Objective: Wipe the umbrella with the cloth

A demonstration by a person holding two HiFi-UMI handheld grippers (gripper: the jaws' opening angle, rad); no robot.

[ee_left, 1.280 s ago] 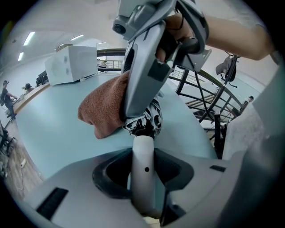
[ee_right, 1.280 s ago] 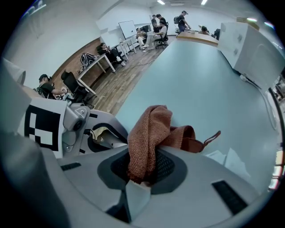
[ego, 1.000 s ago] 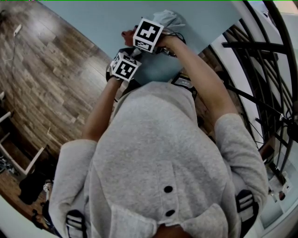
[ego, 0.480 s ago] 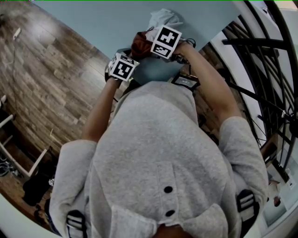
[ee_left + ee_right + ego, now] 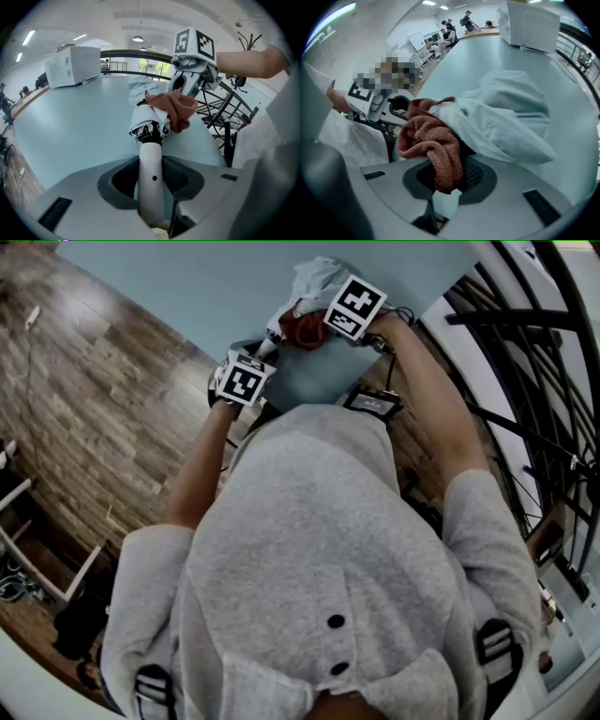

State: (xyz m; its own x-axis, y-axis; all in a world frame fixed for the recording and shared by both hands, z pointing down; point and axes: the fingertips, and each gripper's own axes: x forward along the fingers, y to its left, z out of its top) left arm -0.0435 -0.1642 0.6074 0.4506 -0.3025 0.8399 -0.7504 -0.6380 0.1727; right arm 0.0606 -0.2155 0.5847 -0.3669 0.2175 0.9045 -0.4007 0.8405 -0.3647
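Left gripper view | folded pale umbrella (image 5: pixel 149 121) over the table's (image 5: pixel 70 122) near edge | rust cloth (image 5: pixel 433 140) against its canopy | left gripper (image 5: pixel 151 174) clamped on the white handle | right gripper (image 5: pixel 440 185) pinching the cloth

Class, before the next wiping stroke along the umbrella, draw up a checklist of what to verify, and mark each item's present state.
1. Left gripper clamped on the umbrella by its white handle: ok.
2. Right gripper has the brown cloth between its jaws: ok.
3. Cloth touches the folded canopy, near the handle end: ok.
4. Canopy lies along the table: ok.
5. Canopy's underside already wiped: cannot tell.
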